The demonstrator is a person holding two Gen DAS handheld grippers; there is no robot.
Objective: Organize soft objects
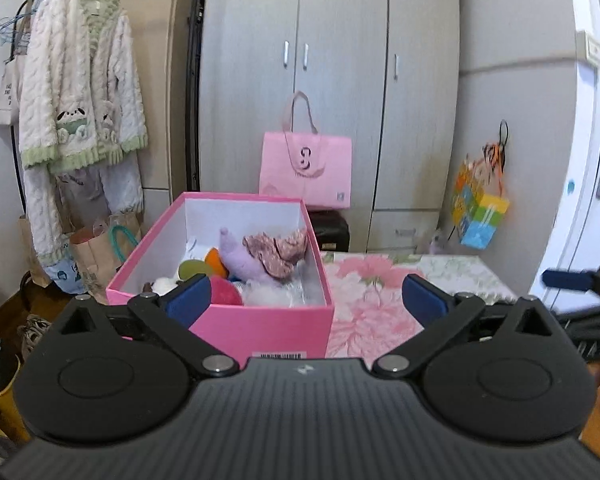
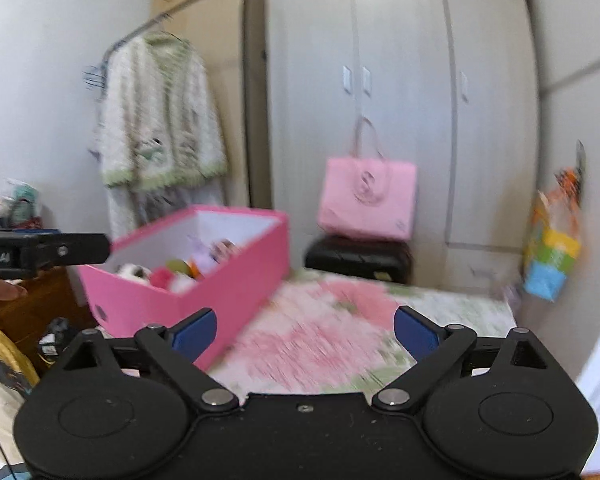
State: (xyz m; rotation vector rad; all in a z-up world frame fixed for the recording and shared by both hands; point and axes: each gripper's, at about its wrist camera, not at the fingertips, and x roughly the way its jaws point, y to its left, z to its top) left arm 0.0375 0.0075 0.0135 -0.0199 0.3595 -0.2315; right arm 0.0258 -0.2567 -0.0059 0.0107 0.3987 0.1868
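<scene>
In pink box (image 1: 260,332): soft toys (image 1: 256,264), beyond spread left jaws.

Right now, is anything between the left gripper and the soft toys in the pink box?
Nothing visible blocks it. The left gripper is open and empty, just in front of the pink box. The box has no lid, so the soft toys lie exposed. Only its near wall stands ahead, so the approach would likely go over the rim.

Right wrist view: motion-blurred; floral cloth (image 2: 332,340) pattern smeared. Pink box (image 1: 224,320): lower toys hidden behind its wall; barcode label (image 1: 278,355) unreadable.
</scene>
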